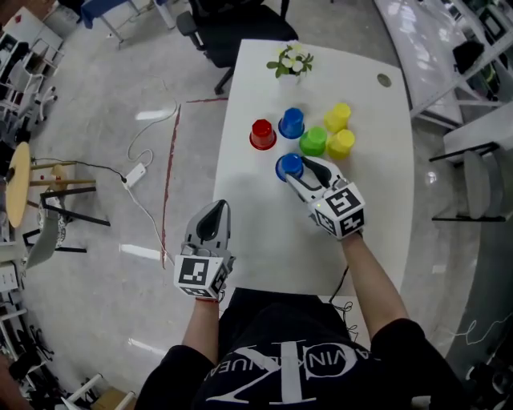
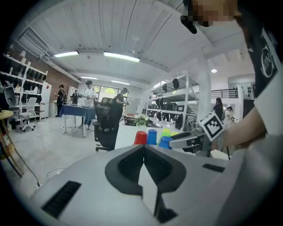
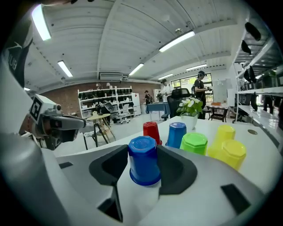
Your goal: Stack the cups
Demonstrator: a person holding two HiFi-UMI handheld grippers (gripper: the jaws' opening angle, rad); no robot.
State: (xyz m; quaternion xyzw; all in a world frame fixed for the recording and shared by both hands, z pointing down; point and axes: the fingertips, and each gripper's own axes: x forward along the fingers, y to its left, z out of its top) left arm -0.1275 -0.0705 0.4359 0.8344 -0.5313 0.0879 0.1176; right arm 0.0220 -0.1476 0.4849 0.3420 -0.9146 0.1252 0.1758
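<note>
An upside-down blue cup (image 3: 143,165) stands on the white table (image 1: 264,232), and my right gripper (image 3: 142,150) is shut on it, one jaw against each side. In the head view this blue cup (image 1: 288,166) is nearest me, with the right gripper (image 1: 295,166) around it. Beyond it stand a red cup (image 1: 262,134), a second blue cup (image 1: 292,122), a green cup (image 1: 313,141) and two yellow cups (image 1: 337,117) (image 1: 341,143), all upside down. My left gripper (image 1: 215,210) hovers at the table's left edge, shut and holding nothing.
A small vase of flowers (image 1: 290,62) stands at the table's far end, with a black office chair (image 1: 240,24) behind it. A cable hole (image 1: 384,80) sits at the far right corner. A white cable and power strip (image 1: 135,172) lie on the floor to the left.
</note>
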